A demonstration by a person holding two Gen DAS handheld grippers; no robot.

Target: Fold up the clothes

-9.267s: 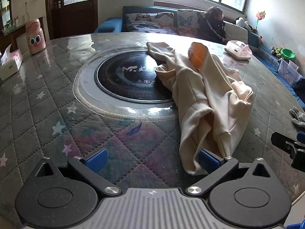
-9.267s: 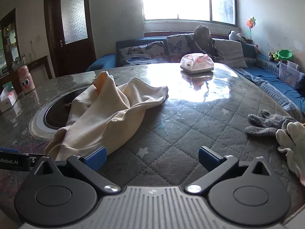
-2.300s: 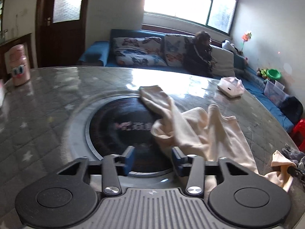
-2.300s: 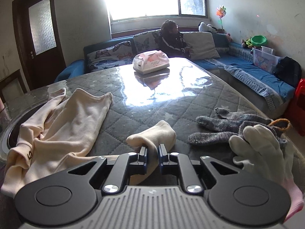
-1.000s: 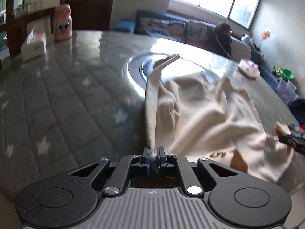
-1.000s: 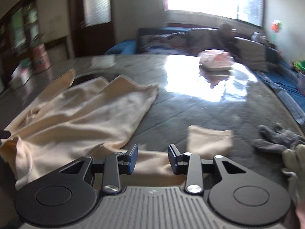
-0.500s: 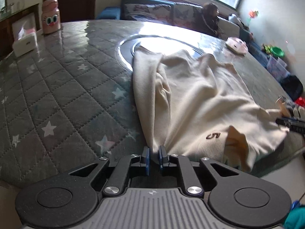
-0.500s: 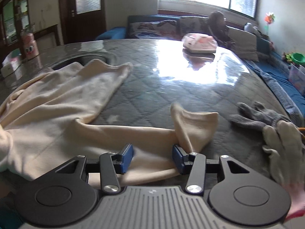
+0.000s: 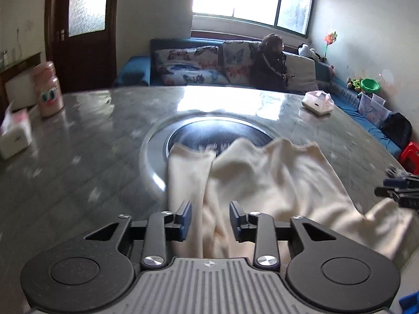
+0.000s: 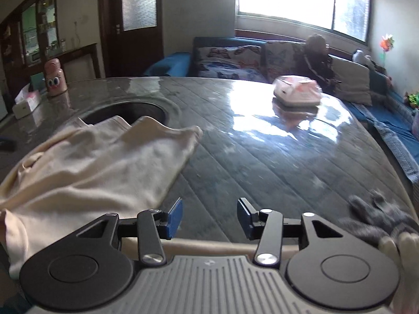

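Observation:
A cream sweatshirt (image 9: 267, 180) lies spread on the round quilted table (image 9: 91, 162), its far edge over the black cooktop disc (image 9: 217, 136). My left gripper (image 9: 209, 218) is open, its jaws on either side of a fold of the near edge, not pinching it. The sweatshirt also shows in the right wrist view (image 10: 99, 167). My right gripper (image 10: 208, 216) is open above bare table just right of the garment, with a strip of cream cloth under its body. The right gripper's tip shows at the right edge of the left wrist view (image 9: 398, 191).
A pink bottle (image 9: 48, 93) and a white tissue box (image 9: 14, 133) stand at the table's left. A pink-white tissue box (image 10: 297, 90) sits at the far right. Grey gloves (image 10: 377, 217) lie at the right edge. A person sits on the blue sofa (image 9: 272, 65) behind.
My left gripper has opened and let go of the sweatshirt's edge. My right gripper has opened wider and lifted off the sleeve. The garment now lies flatter.

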